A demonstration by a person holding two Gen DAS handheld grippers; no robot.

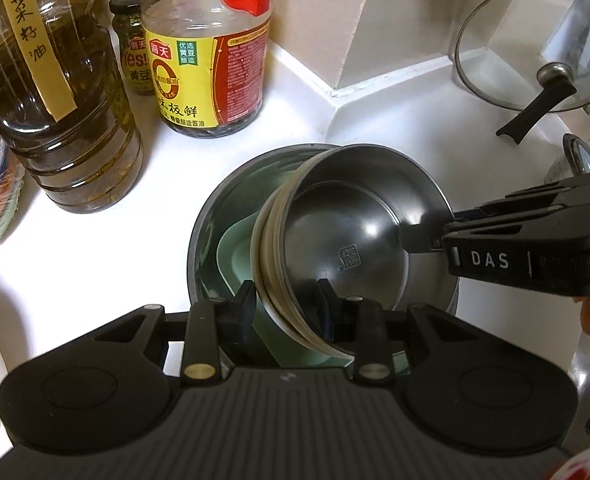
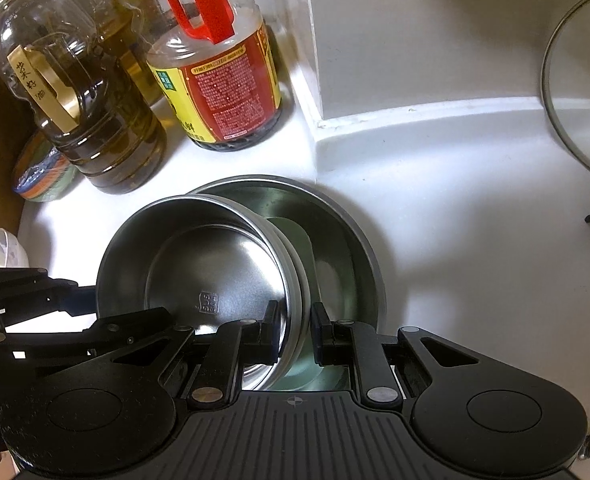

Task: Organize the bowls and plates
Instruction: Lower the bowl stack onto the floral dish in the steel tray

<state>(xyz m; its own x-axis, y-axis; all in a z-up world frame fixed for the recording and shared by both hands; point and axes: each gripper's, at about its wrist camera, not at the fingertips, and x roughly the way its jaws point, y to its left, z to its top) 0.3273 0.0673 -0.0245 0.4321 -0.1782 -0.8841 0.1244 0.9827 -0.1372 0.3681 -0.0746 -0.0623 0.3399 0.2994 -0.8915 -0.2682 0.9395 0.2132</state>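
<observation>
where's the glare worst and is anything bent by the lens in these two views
Left wrist: white countertop blown out beside the large steel basin; highlights on the small steel bowl. Right wrist: bright patch on that bowl's base, counter edges curve, corners vignetted, amber oil bottle leaning.

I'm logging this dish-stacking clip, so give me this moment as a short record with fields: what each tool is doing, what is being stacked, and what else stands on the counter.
left tool: shut on stacked steel bowls' near rim
right tool: shut on the opposite rim
stacked steel bowls: tilted, inside large steel basin
large steel basin: on white counter
green container: under the bowls, in basin
behind: oil bottle, soy sauce bottle
right: glass lid
</observation>
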